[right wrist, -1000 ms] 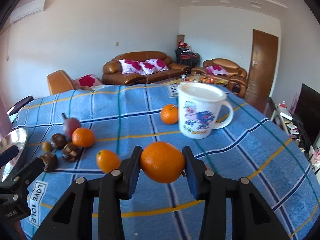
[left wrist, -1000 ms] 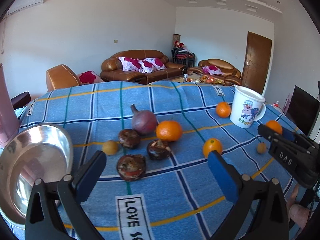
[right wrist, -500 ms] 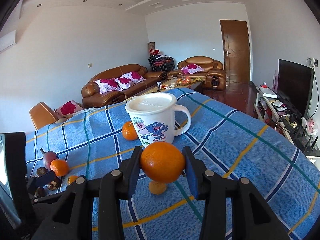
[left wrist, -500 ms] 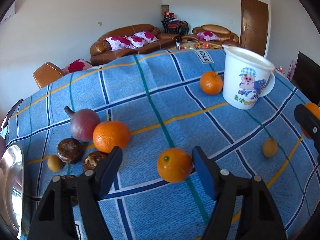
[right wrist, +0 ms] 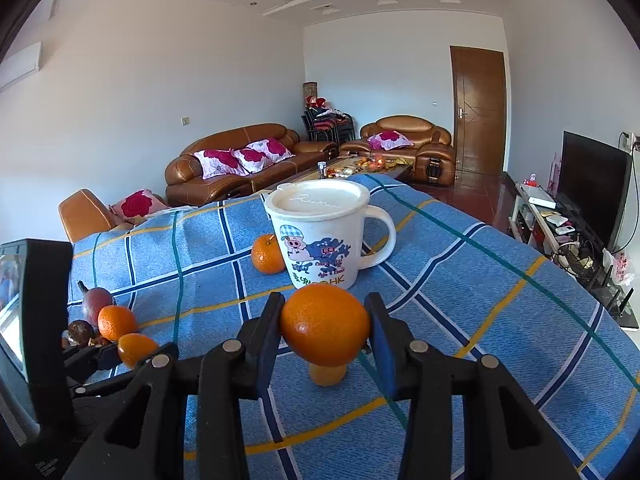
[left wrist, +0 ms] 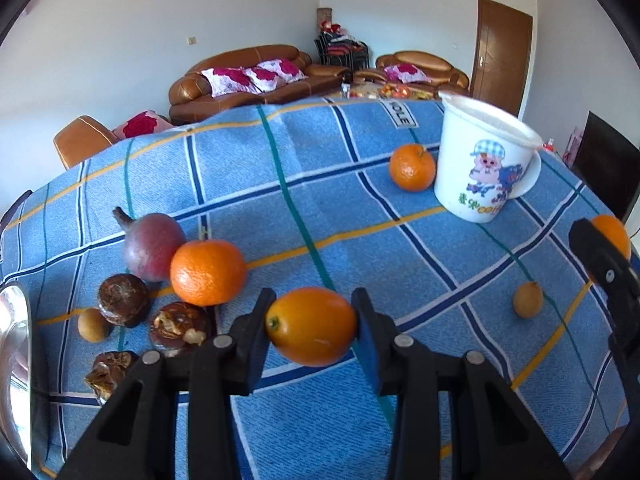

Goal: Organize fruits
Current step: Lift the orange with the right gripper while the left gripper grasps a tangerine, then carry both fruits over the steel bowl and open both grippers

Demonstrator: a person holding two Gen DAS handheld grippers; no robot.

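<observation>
My left gripper point(left wrist: 312, 326) is shut on a small orange point(left wrist: 311, 326) just above the blue checked tablecloth point(left wrist: 360, 216). My right gripper point(right wrist: 325, 330) is shut on another orange point(right wrist: 325, 330), held above a small yellow fruit point(right wrist: 327, 374). On the cloth lie an orange point(left wrist: 208, 267), a purple fruit point(left wrist: 154, 247), several dark brown fruits point(left wrist: 124, 300), a small yellow fruit point(left wrist: 93, 325), and an orange point(left wrist: 412, 168) beside the mug. The right gripper with its orange shows at the right edge of the left wrist view point(left wrist: 610, 236).
A white cartoon mug point(left wrist: 486, 168) stands at the right of the cloth. A steel bowl's rim point(left wrist: 12, 360) shows at the left edge. Another small yellow fruit point(left wrist: 528, 300) lies near the right. Sofas, a door and a television stand behind the table.
My left gripper moved forward over the cloth and closed on the small orange, which now sits between its fingers. My right gripper kept its orange and shifted towards the mug.
</observation>
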